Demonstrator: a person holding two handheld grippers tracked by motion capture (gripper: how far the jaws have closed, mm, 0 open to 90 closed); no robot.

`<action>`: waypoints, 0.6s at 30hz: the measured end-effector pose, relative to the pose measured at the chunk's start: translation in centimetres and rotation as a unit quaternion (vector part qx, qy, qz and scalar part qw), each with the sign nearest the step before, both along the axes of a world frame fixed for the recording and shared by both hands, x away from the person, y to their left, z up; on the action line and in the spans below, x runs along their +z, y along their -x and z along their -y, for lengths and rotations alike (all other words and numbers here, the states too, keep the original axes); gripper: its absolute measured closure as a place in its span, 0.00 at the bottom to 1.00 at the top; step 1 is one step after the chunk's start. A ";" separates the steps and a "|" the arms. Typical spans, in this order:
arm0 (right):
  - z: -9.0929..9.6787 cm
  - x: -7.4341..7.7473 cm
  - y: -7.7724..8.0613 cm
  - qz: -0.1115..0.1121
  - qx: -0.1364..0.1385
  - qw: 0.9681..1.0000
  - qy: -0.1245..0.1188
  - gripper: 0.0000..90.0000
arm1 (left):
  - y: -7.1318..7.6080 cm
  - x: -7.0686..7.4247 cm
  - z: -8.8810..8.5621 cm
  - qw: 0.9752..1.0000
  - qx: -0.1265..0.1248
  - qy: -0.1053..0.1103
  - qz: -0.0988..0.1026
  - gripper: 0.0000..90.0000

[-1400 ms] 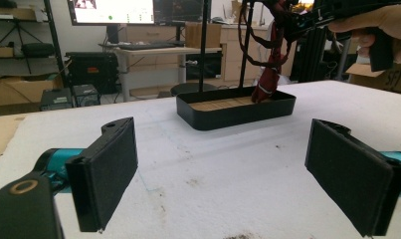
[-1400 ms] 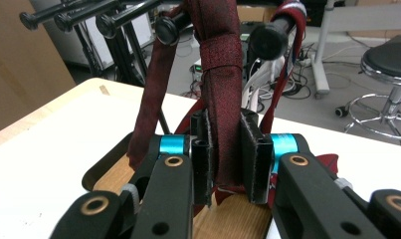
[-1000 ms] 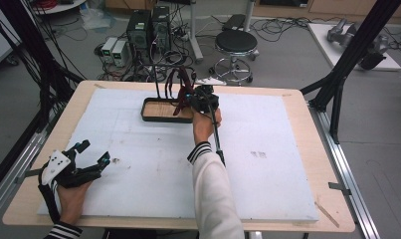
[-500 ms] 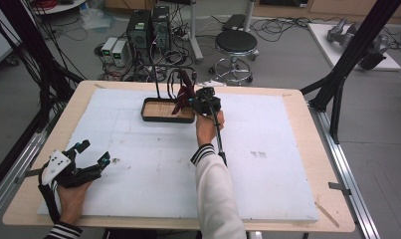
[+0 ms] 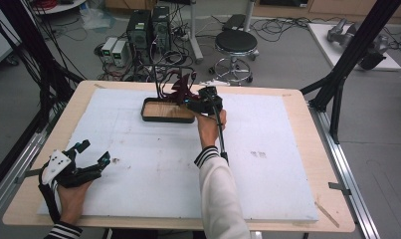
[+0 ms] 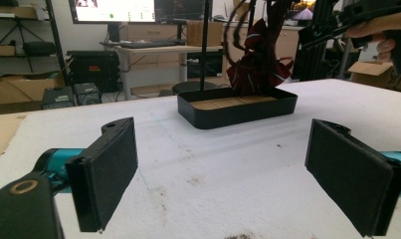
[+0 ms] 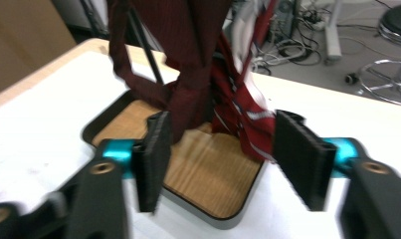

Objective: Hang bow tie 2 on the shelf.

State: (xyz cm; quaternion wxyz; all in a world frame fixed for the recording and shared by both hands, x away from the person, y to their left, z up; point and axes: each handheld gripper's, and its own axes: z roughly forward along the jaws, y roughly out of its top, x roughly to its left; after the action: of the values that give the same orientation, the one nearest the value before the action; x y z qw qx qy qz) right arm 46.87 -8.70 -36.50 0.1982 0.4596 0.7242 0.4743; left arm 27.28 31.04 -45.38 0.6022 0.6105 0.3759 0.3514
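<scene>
Jaws on the right gripper (image 7: 215, 159) just popped apart, letting go of the dark red ties (image 7: 213, 89) hanging over the tray (image 5: 160, 118), upper centre. Left gripper (image 6: 228, 174) sits wide open, lower left.

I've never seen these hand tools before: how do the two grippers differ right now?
The right gripper is at the black tray, its jaws just opening around the dark red ties; the left gripper rests near the table's edge with nothing between its jaws. Both stand open, with black pads.
</scene>
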 end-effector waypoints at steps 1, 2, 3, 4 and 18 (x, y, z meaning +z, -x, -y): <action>0.1 0.2 0.1 0.004 0.005 1.000 0.000 0.37 | 0.0 0.0 0.0 1.000 0.000 0.000 0.000 0.15; 0.2 0.4 0.3 0.008 0.009 1.000 0.002 0.34 | 0.0 0.0 0.0 1.000 0.000 0.000 0.001 0.15; 0.2 0.6 0.5 0.015 0.015 1.000 0.008 0.32 | 0.0 0.0 0.0 1.000 0.000 0.000 0.002 0.15; 0.3 0.8 0.8 0.020 0.023 0.999 0.012 0.27 | 0.0 0.0 0.0 1.000 -0.001 -0.002 0.002 0.15; 6.4 3.9 9.1 0.098 0.061 0.993 -0.023 0.12 | 0.0 0.0 0.0 1.000 -0.002 0.001 0.003 0.15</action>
State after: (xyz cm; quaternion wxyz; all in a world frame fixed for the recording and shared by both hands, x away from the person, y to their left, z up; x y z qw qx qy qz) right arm 37.75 -15.10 -32.61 0.2276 0.3703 0.7170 0.5449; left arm 27.24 31.03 -45.39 0.6044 0.6098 0.3731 0.3516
